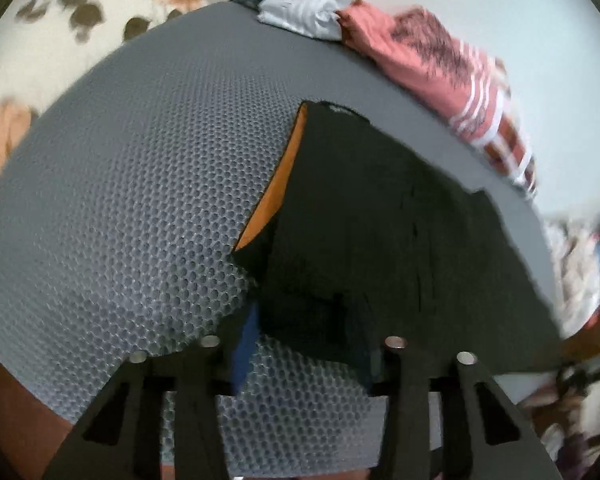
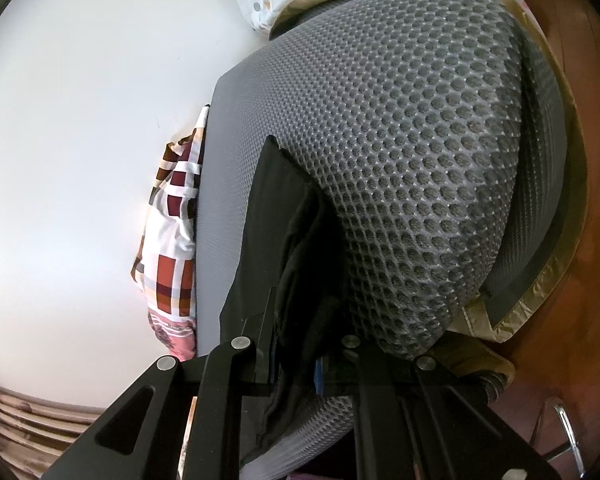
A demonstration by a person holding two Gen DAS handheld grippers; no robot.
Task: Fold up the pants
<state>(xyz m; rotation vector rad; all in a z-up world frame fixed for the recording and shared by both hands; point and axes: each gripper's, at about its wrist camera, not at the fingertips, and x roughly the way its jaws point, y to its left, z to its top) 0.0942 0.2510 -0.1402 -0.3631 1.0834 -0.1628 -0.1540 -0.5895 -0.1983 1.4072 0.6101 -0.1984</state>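
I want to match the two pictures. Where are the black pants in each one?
Left wrist view: black pants lie centre-right, orange-lined edge to their left.
Right wrist view: black pants run up the centre from the bottom.
Shared landmark: the grey honeycomb mat beneath them.

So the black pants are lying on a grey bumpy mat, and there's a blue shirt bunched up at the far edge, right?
Not quite. The bunched-up garment at the far edge is pink with white stripes, not blue; the left wrist view shows it. The black pants do lie on the grey bumpy mat.
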